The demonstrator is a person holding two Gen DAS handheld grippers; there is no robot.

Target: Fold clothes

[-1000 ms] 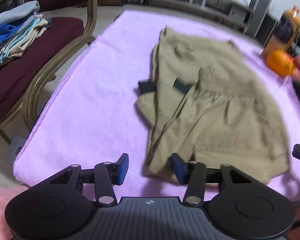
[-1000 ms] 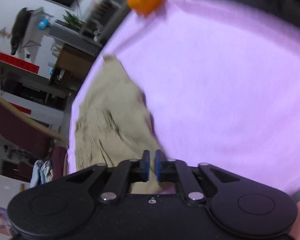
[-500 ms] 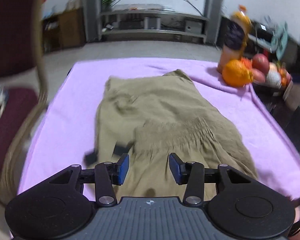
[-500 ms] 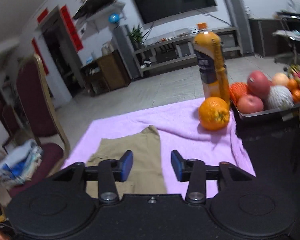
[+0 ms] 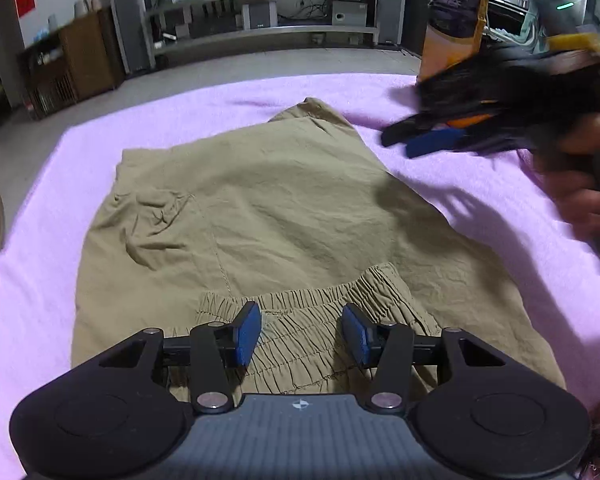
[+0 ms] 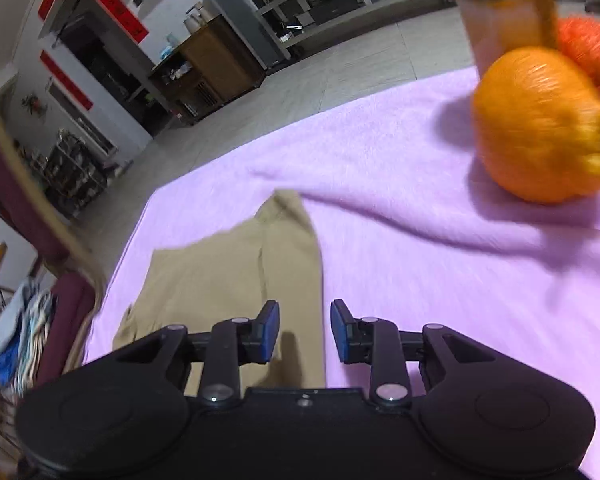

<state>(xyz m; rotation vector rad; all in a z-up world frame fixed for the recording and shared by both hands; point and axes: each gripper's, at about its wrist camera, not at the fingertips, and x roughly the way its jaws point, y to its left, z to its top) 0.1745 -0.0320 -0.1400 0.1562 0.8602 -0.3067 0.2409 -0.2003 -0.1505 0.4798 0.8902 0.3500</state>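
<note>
A pair of khaki shorts is laid on a purple towel, partly folded, with the gathered elastic waistband lying across the near end. The fabric is judged thin, light and limp: it creases readily, as the puckers at the left pocket show, and it is likely to sag and slide out of shape if lifted by one point. A hold is best taken at the waistband or at a hemmed corner, where the cloth is thicker, and by two points at once so that the fold stays square.

The left gripper is held low over the near end of the shorts and angled down at them. Its jaws are opening, with the waistband seen between the blue pads, but whether they touch the cloth cannot be told.

The right gripper is seen blurred at the far right in the left wrist view, carried by a hand above the towel. It is tilted down toward the right edge of the shorts. Its jaws are closing, with nothing held between them.

An orange and a bottle stand at the far right of the towel, well apart from the shorts.
</note>
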